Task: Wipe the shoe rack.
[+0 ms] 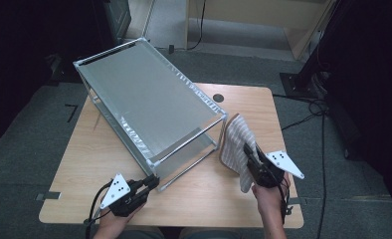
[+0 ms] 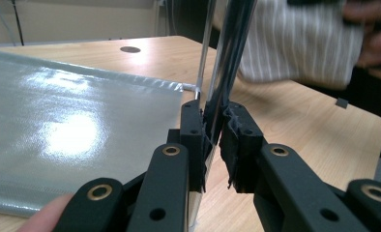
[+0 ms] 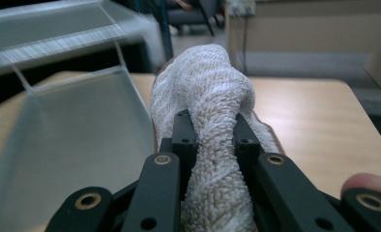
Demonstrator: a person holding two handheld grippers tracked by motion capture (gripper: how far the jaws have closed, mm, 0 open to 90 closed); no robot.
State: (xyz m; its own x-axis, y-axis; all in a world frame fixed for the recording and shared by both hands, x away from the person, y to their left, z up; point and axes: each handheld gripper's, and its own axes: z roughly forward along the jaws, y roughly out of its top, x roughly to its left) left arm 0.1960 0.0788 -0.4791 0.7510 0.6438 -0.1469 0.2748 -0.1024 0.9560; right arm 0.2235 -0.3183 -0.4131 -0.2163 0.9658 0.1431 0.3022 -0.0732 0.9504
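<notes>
- The table point(image 1: 194, 199) carries a two-level rack point(image 1: 149, 109), set askew, its near corner post pointing toward you. Keep it from sliding while you work.
- The rack has a grey top sheet and a lower level open at the near end. That opening, I judge, is where the towel is headed, so line up with it before you push.
- The towel point(image 1: 236, 149) hangs in the air just right of the rack's near right corner, lifted off the table, with its top edge close to the frame. Bring it low enough that the loose end does not catch on the top rail, and feed it in straight.
- Your right gripper point(image 1: 251, 162) has its jaws clamped on a bunched fold of the towel; in the right gripper view the terry cloth bulges up between them. The bite looks deep, so hold it and do not squeeze harder. Let go only once the cloth rests on the lower level.
- Your left gripper point(image 1: 151, 181) has its jaws closed on the rack's near corner post, as the left gripper view shows. Hold that post steady as a brace, and do not pull it toward you.
</notes>
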